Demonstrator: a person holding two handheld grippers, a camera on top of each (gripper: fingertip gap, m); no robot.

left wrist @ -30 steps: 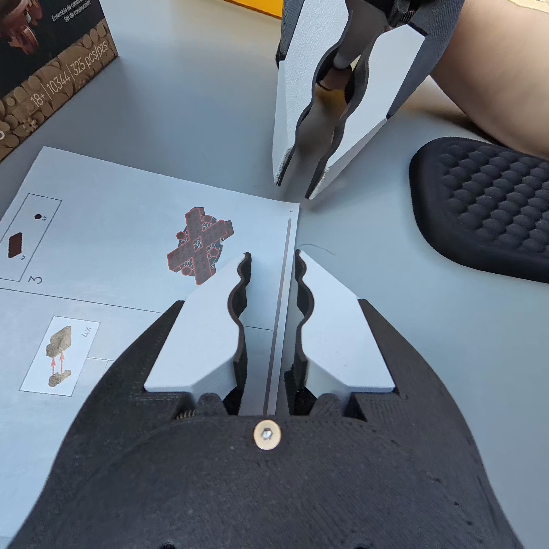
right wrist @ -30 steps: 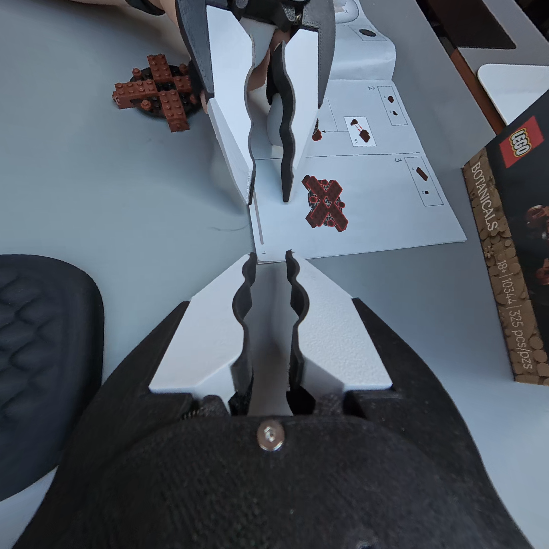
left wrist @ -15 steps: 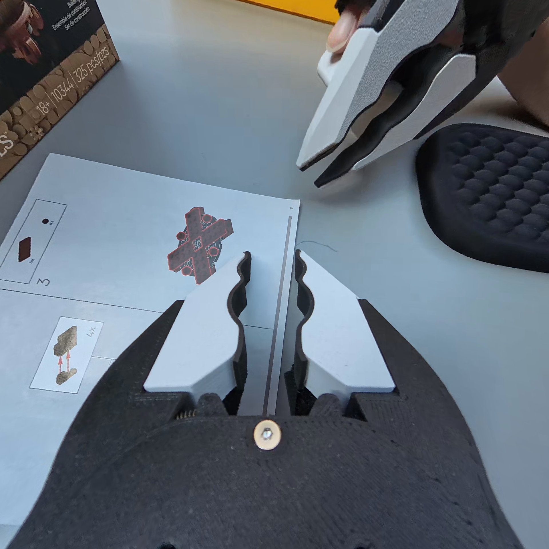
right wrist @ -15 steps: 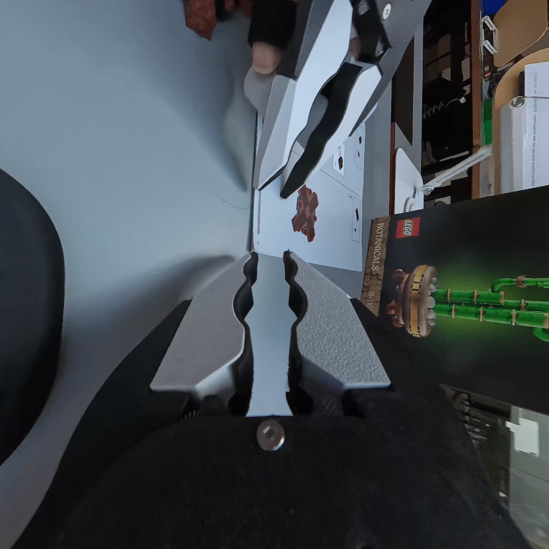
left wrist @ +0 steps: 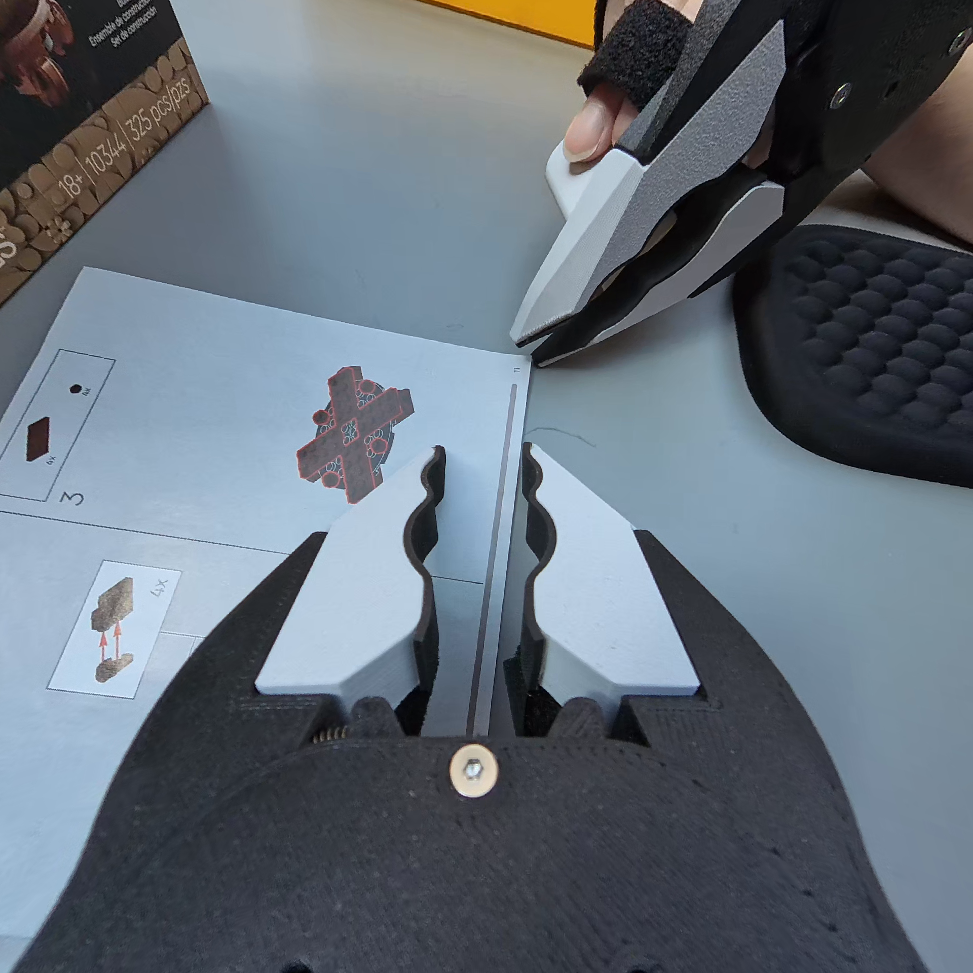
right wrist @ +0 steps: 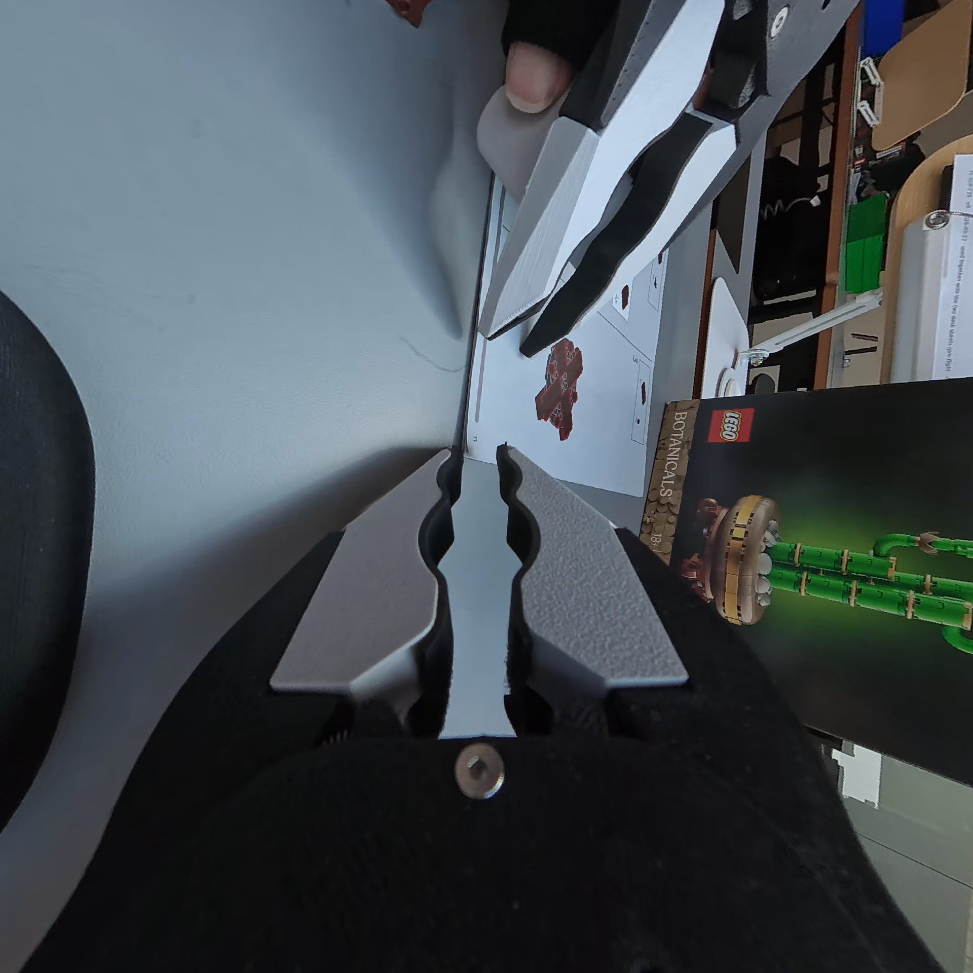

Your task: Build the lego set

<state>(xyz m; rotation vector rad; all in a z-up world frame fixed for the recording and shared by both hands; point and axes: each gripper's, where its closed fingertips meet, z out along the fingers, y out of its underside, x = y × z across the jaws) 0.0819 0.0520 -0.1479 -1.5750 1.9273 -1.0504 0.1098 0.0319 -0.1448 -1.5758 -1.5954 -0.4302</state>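
Note:
The open instruction booklet (left wrist: 210,395) lies on the grey table and shows a brown cross build. My left gripper (left wrist: 482,450) is open and empty and hovers over the booklet's right edge. It also shows in the right wrist view (right wrist: 509,342). My right gripper (right wrist: 476,452) is rolled on its side, open with a narrow gap and nothing in it. Its tips (left wrist: 529,353) sit at the page's far right corner. A bit of the brown brick assembly (right wrist: 408,10) shows at the top edge.
The dark set box (left wrist: 79,105) stands at the far left; in the right wrist view it (right wrist: 816,526) is right beside my right gripper. A black padded rest (left wrist: 869,358) lies to the right. A person's finger (left wrist: 589,126) is on the right gripper. There is about 5 cm between the tips of the two grippers.
My right gripper has rolled onto its side and come down to the page's corner, its gap a little narrower. My left gripper has hardly moved.

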